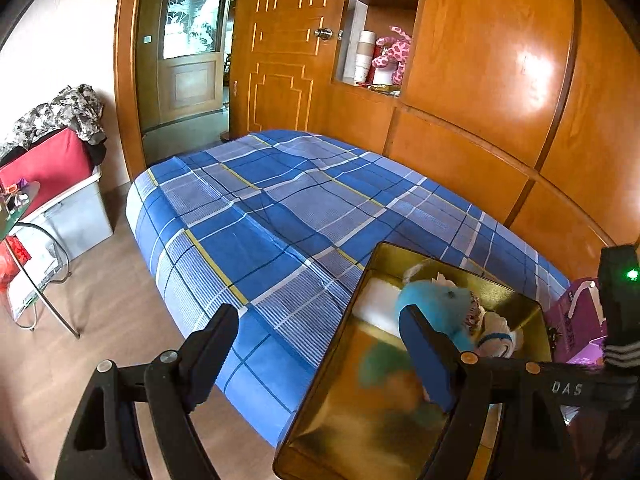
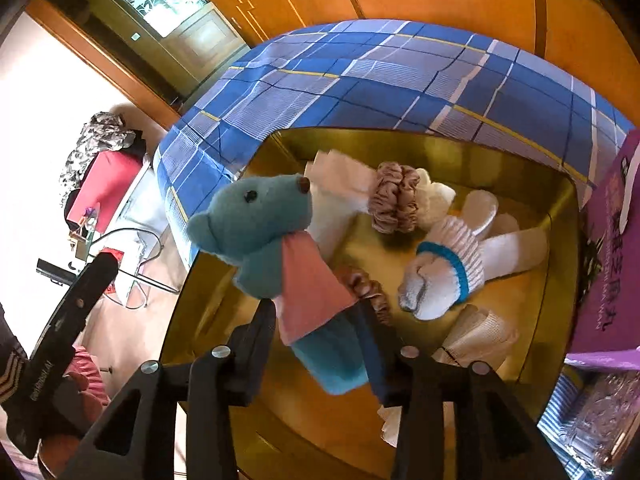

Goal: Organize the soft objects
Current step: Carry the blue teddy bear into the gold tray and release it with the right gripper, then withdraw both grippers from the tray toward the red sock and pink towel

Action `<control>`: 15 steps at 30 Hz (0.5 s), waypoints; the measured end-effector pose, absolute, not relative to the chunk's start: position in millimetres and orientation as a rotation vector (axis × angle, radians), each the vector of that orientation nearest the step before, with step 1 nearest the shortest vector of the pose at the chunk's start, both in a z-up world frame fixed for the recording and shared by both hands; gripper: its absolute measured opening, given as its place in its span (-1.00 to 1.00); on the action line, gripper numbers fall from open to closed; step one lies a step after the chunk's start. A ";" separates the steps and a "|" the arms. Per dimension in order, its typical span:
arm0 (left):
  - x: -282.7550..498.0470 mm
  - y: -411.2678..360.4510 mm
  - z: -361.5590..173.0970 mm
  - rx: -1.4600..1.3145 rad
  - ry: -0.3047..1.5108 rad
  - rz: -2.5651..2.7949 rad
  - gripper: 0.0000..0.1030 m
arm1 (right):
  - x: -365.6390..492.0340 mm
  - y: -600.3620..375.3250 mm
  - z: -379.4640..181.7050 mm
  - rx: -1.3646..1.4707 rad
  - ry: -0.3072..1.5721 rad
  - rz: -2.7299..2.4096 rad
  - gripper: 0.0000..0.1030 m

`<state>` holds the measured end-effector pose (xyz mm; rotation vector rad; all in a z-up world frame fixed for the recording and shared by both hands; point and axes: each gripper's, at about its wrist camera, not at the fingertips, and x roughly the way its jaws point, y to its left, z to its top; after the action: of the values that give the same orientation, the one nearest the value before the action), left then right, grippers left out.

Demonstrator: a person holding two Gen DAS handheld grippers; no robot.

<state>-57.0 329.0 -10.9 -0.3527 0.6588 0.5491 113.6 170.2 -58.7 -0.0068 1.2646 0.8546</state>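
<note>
A gold tin box [image 2: 560, 216] sits on the bed's near edge; it also shows in the left wrist view [image 1: 344, 420]. My right gripper [image 2: 320, 344] is shut on a teal plush bear [image 2: 260, 220] with a pink scarf, held over the box. The bear's head shows in the left wrist view [image 1: 436, 300]. In the box lie a brown scrunchie [image 2: 394, 196], a white glove with a blue cuff [image 2: 444, 264], folded white cloths [image 2: 340, 184] and another scrunchie [image 2: 366, 284]. My left gripper [image 1: 320, 352] is open and empty over the bed's edge, left of the box.
The bed has a blue plaid sheet [image 1: 280, 200]. A purple carton [image 2: 612, 248] stands right of the box. Wooden wardrobe panels [image 1: 500, 80] back the bed; a pink plush [image 1: 394, 54] sits in a niche. A storage bin with red fabric [image 1: 60, 184] and a small glass table [image 1: 24, 216] stand on the floor at left.
</note>
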 end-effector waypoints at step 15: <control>-49.3 293.2 -6.1 -0.293 0.662 0.464 0.61 | 72.2 127.3 -27.5 -0.183 1.017 0.754 -0.20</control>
<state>-49.3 293.2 -6.1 -0.2932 0.6616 0.4645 72.2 127.3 -27.5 -0.1829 1.0174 0.7536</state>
